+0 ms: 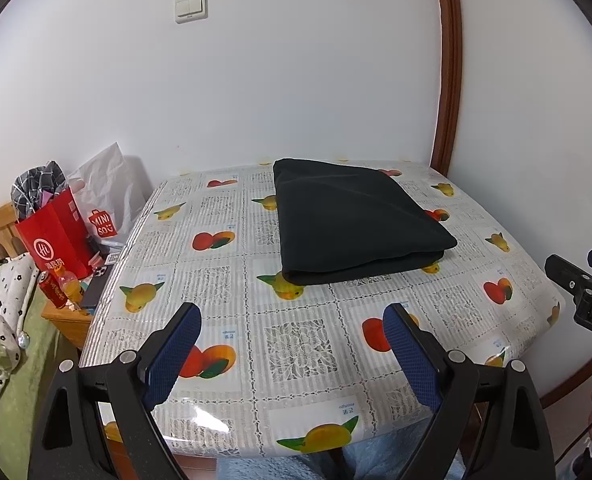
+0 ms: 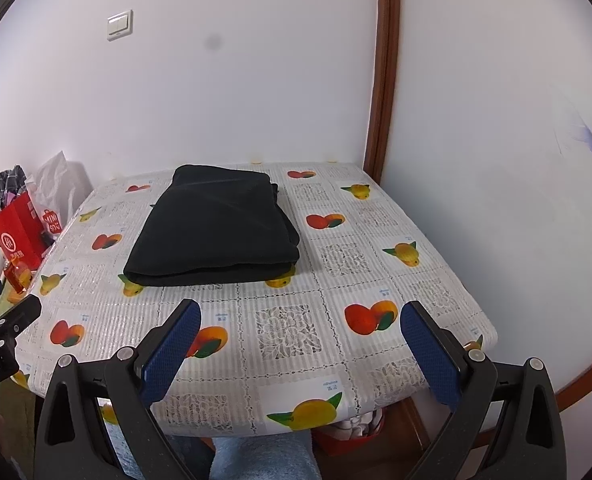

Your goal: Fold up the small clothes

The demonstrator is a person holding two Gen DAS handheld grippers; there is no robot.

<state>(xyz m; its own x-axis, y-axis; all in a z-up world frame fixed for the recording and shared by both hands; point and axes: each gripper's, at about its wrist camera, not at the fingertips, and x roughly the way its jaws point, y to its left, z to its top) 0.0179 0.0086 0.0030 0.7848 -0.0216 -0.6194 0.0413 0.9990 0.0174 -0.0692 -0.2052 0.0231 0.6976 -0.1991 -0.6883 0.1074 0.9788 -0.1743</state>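
The table's (image 1: pixel 296 344) near half lies bare. A folded black garment (image 1: pixel 356 220) fills the far middle. Walls close the far and right edges; bags (image 1: pixel 63 232) crowd the left edge.

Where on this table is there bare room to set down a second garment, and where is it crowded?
Free: the near strip of the table between the folded black garment and the front edge, and the right side towards the wall. Crowded: left of the table, around the red bag and bottles.

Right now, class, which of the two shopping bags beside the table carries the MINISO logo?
The white plastic bag, standing behind the red paper bag. The red one shows a round white emblem instead and has checked cloth poking from its top.
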